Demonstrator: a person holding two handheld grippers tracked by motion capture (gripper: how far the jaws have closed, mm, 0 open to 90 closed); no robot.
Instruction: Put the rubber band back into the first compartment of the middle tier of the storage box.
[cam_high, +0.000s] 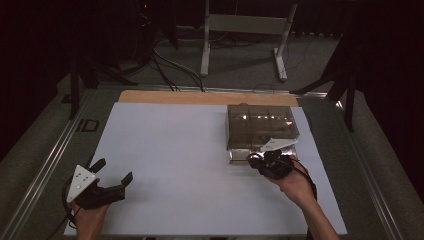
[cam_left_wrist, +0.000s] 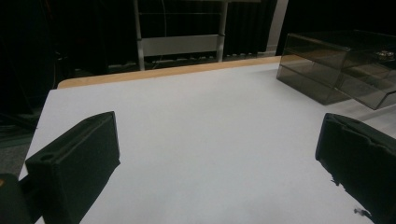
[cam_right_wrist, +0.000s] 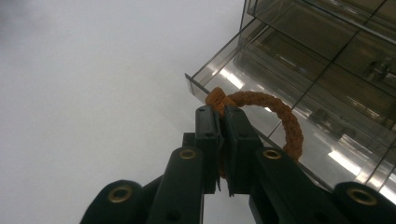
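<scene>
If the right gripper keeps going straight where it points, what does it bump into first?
Probably the open drawer of the clear plastic box. The right gripper, shut on an orange loop, points at it from close by, though depth is hard to judge.

We think this is a lab or a test room, not a home. The room is dark, with black curtains (cam_high: 45, 50) hanging round the sides. The surface (cam_high: 190, 165) is a plain white sheet on a wooden board, and its wood edge (cam_high: 200, 97) shows at the far side. Metal rails (cam_high: 45, 165) run along both sides of it. Black cables (cam_high: 165, 65) lie on the grey carpet floor (cam_high: 240, 75) behind. Black stand legs (cam_high: 345, 80) rise at the sides. A white metal frame (cam_high: 245, 30) stands farther back. We see a clear plastic drawer box (cam_high: 262, 125) on the surface.
</scene>
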